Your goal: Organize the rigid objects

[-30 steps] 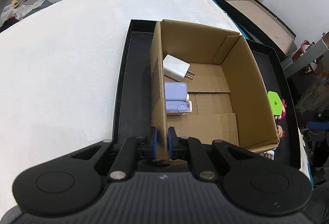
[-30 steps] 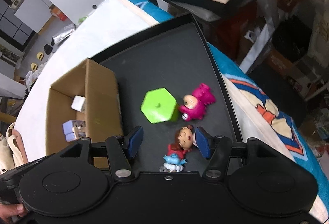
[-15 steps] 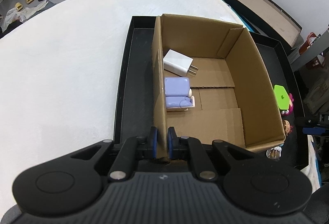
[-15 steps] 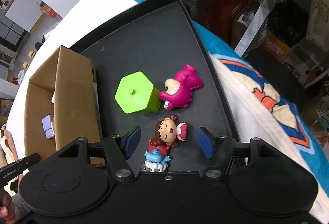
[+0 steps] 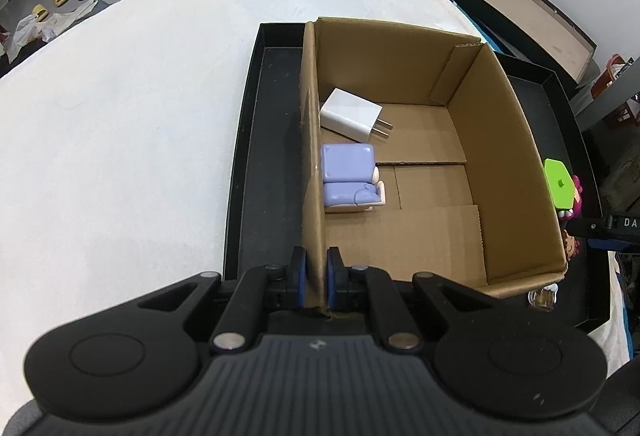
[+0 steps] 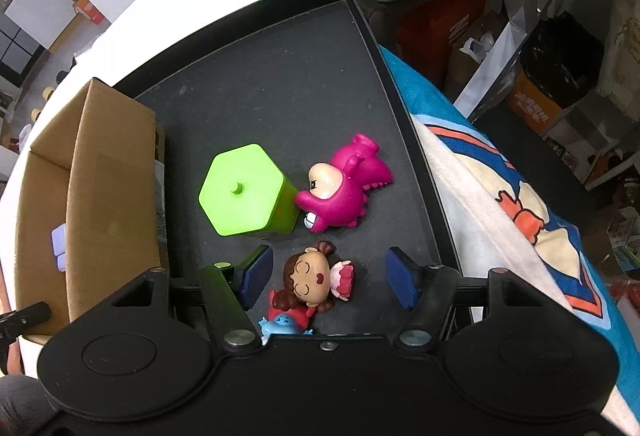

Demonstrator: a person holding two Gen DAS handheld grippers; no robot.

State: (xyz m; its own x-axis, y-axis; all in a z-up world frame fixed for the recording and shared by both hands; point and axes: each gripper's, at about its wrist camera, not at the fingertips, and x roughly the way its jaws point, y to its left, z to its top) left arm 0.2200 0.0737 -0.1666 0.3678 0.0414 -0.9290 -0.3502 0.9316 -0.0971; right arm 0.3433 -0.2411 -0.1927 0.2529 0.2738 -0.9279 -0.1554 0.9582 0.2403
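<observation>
The right tongs (image 6: 326,276) dropped lower, now wide open straddling the doll (image 6: 310,282); left tongs (image 5: 316,278) pinch the box (image 5: 312,172) wall.

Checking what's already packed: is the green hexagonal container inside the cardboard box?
No, the green container stands on the black tray outside the cardboard box, beside the pink toy.

The right gripper (image 6: 327,276) is held open over a girl figurine (image 6: 310,282) lying on the black tray (image 6: 280,84). A green hexagonal block (image 6: 244,190) is touched by a pink dinosaur figurine (image 6: 344,188).
</observation>
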